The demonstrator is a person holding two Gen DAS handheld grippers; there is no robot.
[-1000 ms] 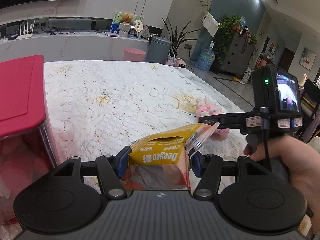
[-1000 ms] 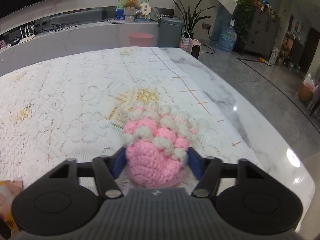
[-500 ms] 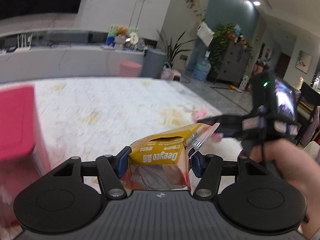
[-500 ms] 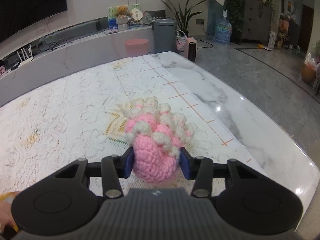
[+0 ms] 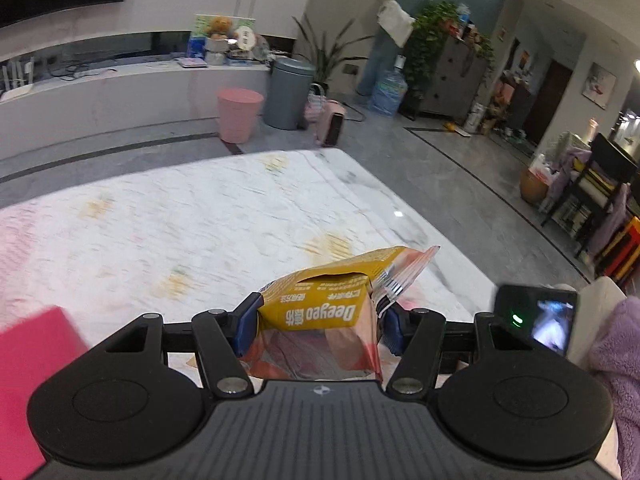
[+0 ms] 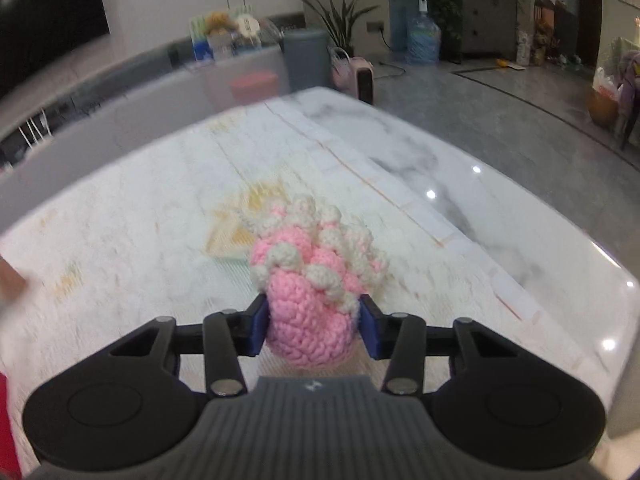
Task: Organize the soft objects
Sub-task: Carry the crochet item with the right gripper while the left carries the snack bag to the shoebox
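Room first: you face an open living space with grey tiled floor, a long white counter (image 5: 120,92) at 11 o'clock, a grey bin (image 5: 289,94) and a pink bin (image 5: 239,114) at 12, a leafy cabinet (image 5: 452,68) at 1, and a water jug (image 6: 424,38).

Table (image 6: 460,184): white marble, bare along its right side, with a lace cloth (image 5: 180,216) over the rest. A red box (image 5: 28,372) sits at 8 o'clock in the left view.

Your left gripper (image 5: 318,322) is clamped on a yellow snack bag (image 5: 320,308), held clear above the cloth; the upside-down print reads "Deeyeo", the smaller characters are unreadable.

Your right gripper (image 6: 314,326) has just been closing, its blue pads now pressing a pink-and-cream crocheted toy (image 6: 310,280) over the cloth near the marble strip.
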